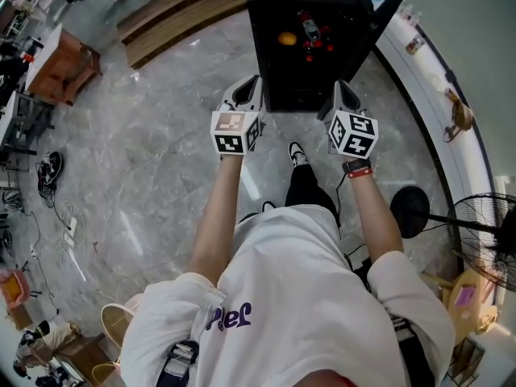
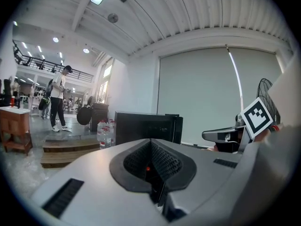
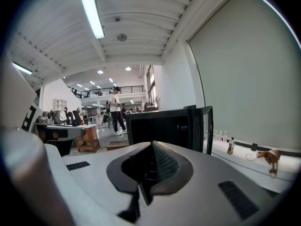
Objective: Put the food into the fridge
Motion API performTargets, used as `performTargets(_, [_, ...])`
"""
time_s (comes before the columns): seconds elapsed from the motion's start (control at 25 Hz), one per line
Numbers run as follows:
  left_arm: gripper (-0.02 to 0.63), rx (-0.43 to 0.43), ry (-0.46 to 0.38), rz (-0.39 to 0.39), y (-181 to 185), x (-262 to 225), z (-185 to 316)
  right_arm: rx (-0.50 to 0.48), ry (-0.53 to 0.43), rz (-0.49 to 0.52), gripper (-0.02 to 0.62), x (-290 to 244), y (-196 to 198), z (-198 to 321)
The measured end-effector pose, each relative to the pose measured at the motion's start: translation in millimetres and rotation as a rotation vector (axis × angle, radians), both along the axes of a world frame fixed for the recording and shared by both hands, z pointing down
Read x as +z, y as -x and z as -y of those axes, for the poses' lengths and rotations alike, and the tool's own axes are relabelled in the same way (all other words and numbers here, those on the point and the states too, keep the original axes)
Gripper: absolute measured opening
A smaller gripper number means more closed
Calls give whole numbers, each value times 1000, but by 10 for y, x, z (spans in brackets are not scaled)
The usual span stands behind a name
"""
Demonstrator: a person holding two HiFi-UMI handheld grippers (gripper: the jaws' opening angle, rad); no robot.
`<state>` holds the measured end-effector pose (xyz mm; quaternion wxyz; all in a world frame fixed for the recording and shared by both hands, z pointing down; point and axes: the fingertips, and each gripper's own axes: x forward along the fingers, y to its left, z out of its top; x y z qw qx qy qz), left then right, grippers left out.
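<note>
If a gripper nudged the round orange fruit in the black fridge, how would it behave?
Its shape suggests the round orange fruit would probably roll if nudged. It sits close to a small bottle and red items inside the black fridge, so it might bump them. Its firmness can't be judged.

We read no sure text; purple letters [image 1: 230, 318] on the near white shirt [image 1: 298, 297] are too creased to read.

Arms forward — left gripper [image 1: 244, 91], right gripper [image 1: 345, 93]: jaws closed.
</note>
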<state>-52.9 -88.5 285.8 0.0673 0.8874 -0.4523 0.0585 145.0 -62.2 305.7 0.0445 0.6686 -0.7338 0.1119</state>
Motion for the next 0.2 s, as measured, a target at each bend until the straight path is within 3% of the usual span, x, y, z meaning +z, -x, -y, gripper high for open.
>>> performTargets(0.2, [18,-16,4,-32,29,-12,133,-36,20,-9,14,37,30,114])
